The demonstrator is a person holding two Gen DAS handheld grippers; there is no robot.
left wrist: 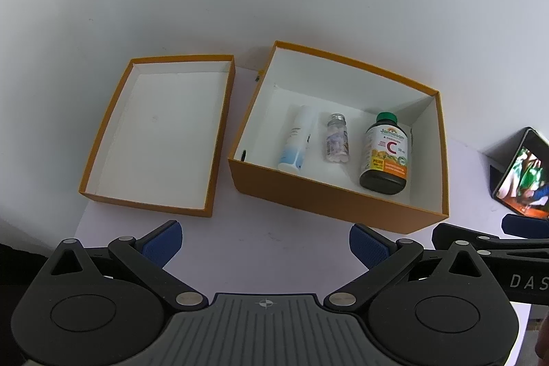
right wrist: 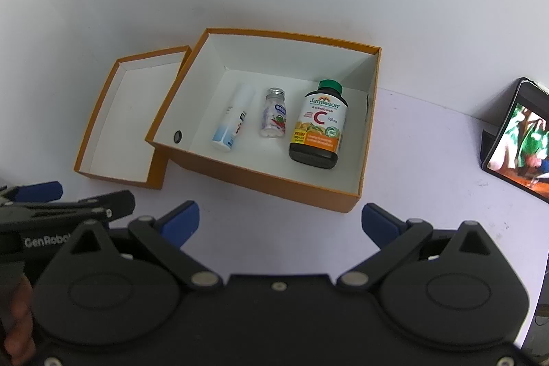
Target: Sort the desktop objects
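White table (left wrist: 274, 6) carries an orange box (left wrist: 336, 201). Inside it, three bottles lie flat in a row, caps toward 12 o'clock: white tube (left wrist: 299, 139), pill bottle (left wrist: 336, 139), vitamin bottle (left wrist: 386, 156). The lid (left wrist: 151, 204) rests at 9 o'clock. Left gripper (left wrist: 266, 242) and right gripper (right wrist: 279, 223) gape wide, holding nothing.

Both the left tongs (left wrist: 266, 246) and right tongs (right wrist: 280, 222) gape wide, side by side, holding nothing.

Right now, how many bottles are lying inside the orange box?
3, lying side by side on the floor of the orange box: a white tube-shaped bottle on the left, a clear pill bottle in the middle, a dark vitamin C bottle on the right. None appears hidden.
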